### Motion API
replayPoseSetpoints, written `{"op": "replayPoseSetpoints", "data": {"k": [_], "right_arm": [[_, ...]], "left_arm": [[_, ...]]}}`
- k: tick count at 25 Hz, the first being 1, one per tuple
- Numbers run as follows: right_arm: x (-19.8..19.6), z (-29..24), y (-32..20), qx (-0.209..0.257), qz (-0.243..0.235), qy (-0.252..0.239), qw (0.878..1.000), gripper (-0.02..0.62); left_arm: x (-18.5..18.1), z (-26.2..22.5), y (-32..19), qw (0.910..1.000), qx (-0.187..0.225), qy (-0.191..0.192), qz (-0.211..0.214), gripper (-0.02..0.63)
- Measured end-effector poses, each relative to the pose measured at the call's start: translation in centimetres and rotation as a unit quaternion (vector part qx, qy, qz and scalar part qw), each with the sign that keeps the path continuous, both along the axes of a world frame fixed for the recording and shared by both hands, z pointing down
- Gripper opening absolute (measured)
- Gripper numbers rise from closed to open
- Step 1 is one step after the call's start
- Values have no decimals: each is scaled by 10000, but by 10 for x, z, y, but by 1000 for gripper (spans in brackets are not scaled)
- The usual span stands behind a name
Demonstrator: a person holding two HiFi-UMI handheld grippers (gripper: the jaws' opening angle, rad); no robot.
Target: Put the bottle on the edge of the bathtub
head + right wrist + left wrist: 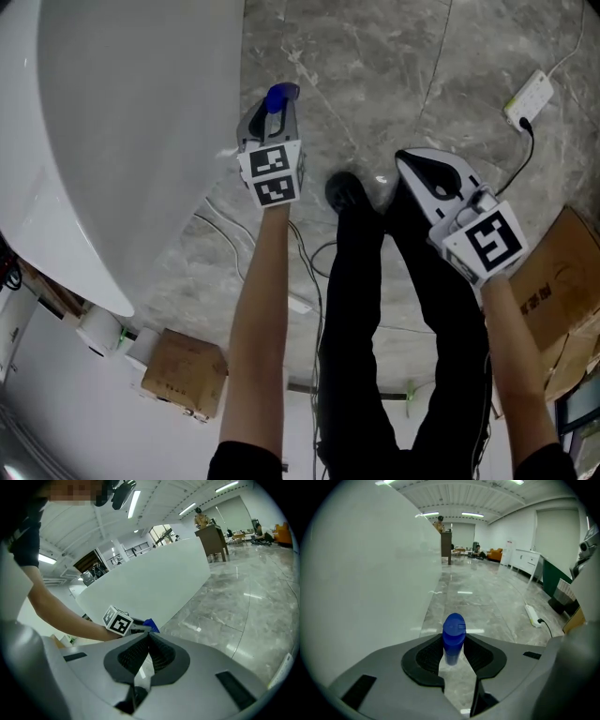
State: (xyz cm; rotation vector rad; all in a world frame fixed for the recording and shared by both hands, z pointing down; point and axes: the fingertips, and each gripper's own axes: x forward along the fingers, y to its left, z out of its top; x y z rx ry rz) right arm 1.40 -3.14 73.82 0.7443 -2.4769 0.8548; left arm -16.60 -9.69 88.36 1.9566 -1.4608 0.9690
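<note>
1 blue bottle [454,626] sits clamped, apparently, between the left tongs [453,644].

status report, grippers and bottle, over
Left gripper shut on blue bottle. Right gripper shut, empty. Bottle beside bathtub wall, not on its edge yet. Nothing seen blocking.

The person wears black trousers [361,309]; left tongs [278,101] and right tongs [405,159] bear black-and-white marker cubes [272,174].

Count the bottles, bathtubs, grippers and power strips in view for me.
Bottles: 1, the blue bottle, clamped in the left gripper
Bathtubs: 1, the white bathtub
Grippers: 2, the left gripper and the right gripper, which is shut and empty
Power strips: 1, the white power strip
Total: 5
</note>
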Motion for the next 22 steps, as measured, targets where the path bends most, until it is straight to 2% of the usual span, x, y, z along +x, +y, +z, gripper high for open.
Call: {"op": "replayPoseSetpoints", "data": {"k": [5, 9, 14, 22], "right_arm": [[-18, 17, -15, 181, -90, -163, 9997, 11], [-28, 16, -20, 230, 21, -376, 9990, 11], [-31, 27, -7, 26, 81, -449, 9990, 11], [-36, 28, -17, 50, 205, -475, 9986, 11]], "left_arm": [[-9, 31, -15, 9999, -42, 50, -114, 145], [-12, 54, -25, 9997, -90, 205, -135, 143], [-7, 75, -30, 9998, -163, -76, -55, 143], [3, 88, -22, 9996, -186, -197, 88, 143]]}}
